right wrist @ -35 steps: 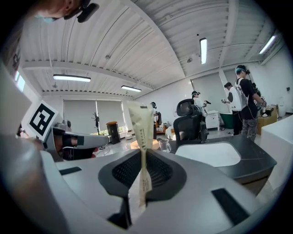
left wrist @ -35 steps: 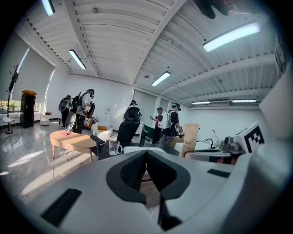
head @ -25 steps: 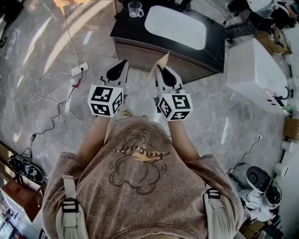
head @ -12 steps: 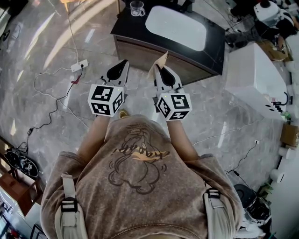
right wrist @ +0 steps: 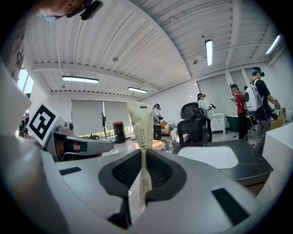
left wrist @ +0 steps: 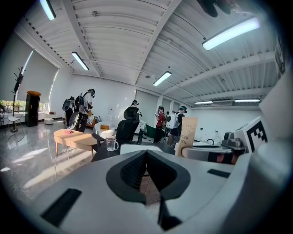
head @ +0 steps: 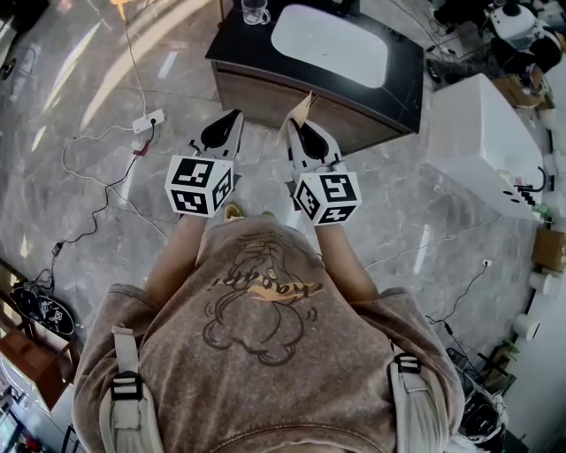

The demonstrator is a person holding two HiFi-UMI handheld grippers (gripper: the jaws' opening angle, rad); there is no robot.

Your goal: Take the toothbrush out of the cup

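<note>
A clear glass cup (head: 255,11) stands at the far left corner of the black counter (head: 402,84); I cannot tell what it holds. My right gripper (head: 293,131) is shut on a flat beige paper packet (head: 302,108) that sticks up past its tips, short of the counter's near edge. From the right gripper view the packet (right wrist: 141,122) stands upright, pinched between the pads of the right gripper (right wrist: 141,157), with the cup (right wrist: 168,146) beyond. My left gripper (head: 236,116) hovers alongside, shut and empty. The left gripper (left wrist: 145,153) faces the cup (left wrist: 111,144); the packet (left wrist: 187,135) shows at its right.
A white basin (head: 329,44) is set in the counter. A white box (head: 482,133) stands to the right. A power strip (head: 144,122) and cables lie on the marble floor at left. People with backpacks and an office chair (left wrist: 126,129) are beyond the counter.
The head view has drifted slightly; both grippers keep their places and the packet stays pinched in the right one.
</note>
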